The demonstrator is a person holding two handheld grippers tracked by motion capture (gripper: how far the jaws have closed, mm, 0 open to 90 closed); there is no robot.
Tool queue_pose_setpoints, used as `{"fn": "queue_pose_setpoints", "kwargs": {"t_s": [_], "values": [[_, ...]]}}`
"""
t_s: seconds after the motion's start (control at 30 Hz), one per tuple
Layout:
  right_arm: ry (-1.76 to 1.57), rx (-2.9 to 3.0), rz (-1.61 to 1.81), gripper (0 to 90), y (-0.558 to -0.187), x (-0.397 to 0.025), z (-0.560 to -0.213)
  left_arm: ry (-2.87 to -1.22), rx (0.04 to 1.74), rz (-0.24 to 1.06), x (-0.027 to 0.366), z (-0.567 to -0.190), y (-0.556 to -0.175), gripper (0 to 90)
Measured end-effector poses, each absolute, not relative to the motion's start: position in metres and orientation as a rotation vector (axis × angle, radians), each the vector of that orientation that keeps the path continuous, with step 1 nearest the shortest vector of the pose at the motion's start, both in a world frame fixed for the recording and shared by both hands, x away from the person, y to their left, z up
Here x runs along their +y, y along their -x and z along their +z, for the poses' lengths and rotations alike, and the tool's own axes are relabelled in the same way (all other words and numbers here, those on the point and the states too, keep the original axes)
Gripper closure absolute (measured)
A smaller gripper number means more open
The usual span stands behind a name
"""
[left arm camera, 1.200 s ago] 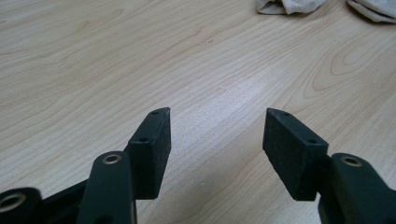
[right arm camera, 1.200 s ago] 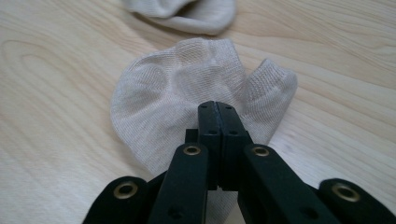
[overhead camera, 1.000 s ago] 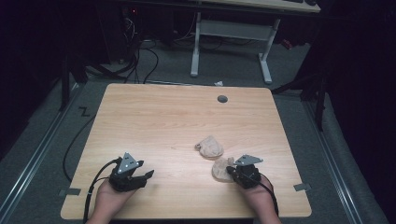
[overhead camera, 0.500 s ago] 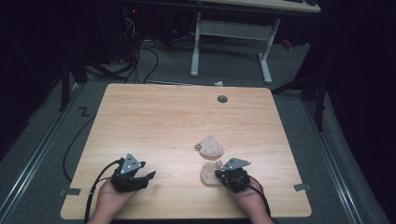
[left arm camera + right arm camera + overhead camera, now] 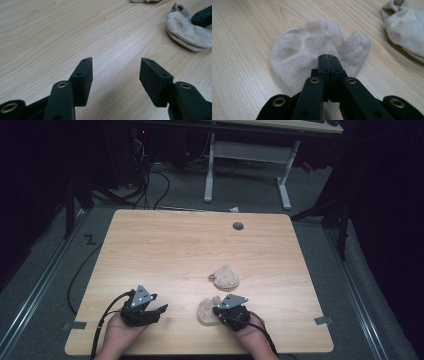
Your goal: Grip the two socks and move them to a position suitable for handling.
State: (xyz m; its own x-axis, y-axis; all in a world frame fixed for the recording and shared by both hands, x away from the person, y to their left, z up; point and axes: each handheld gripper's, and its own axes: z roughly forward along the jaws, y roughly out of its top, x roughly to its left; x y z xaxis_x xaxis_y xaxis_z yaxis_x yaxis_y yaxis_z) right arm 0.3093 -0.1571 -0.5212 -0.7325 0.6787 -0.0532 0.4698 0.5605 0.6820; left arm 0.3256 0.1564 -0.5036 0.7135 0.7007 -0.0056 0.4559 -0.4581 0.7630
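Note:
Two beige ankle socks lie on the wooden table (image 5: 175, 245). The nearer sock (image 5: 205, 311) (image 5: 304, 50) lies flat at the front, and my right gripper (image 5: 218, 313) (image 5: 328, 57) is shut on its edge, jaws pressed together over the fabric. The other sock (image 5: 225, 278) (image 5: 407, 25) sits bunched a little farther back and to the right. My left gripper (image 5: 159, 310) (image 5: 115, 67) rests low over bare wood at the front left, open, nothing between its jaws. In the left gripper view the nearer sock (image 5: 185, 30) lies ahead at the right.
A round grommet hole (image 5: 238, 226) sits near the table's far edge. Cables trail from both grippers over the front edge. Beyond the table are a white desk frame (image 5: 247, 155) and floor cables (image 5: 150, 180). Bare wood covers the table's left and far half.
My right gripper has moved left along the front of the table, dragging the nearer sock with it and away from the other sock. The left gripper has hardly moved.

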Motion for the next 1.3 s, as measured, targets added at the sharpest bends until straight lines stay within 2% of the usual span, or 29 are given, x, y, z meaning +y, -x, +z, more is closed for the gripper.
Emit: {"fn": "queue_pose_setpoints", "kwargs": {"t_s": [0.6, 0.77, 1.0, 1.13, 1.27, 1.3], "values": [[-0.919, 2.496, 0.950, 89.8, -0.308, -0.151, -0.521, -2.141, 0.868, 0.401, 0.156, -0.504, -0.325, 44.5], [-0.923, 2.442, 0.989, 87.5, -0.308, -0.152, -0.511, -2.142, 0.869, 0.403, 0.156, -0.504, -0.326, 44.5], [-0.849, 2.440, 1.072, 76.5, -0.301, -0.133, -0.501, -2.145, 0.868, 0.403, 0.155, -0.504, -0.326, 44.5], [-0.824, 2.485, 1.058, 61.5, -0.298, -0.115, -0.507, -2.144, 0.866, 0.404, 0.155, -0.503, -0.325, 44.5], [-0.821, 2.511, 1.033, 59.9, -0.299, -0.110, -0.512, -2.145, 0.865, 0.403, 0.155, -0.503, -0.325, 44.5], [-0.820, 2.514, 1.012, 62.3, -0.299, -0.109, -0.513, -2.145, 0.865, 0.401, 0.155, -0.503, -0.325, 44.5]]}}
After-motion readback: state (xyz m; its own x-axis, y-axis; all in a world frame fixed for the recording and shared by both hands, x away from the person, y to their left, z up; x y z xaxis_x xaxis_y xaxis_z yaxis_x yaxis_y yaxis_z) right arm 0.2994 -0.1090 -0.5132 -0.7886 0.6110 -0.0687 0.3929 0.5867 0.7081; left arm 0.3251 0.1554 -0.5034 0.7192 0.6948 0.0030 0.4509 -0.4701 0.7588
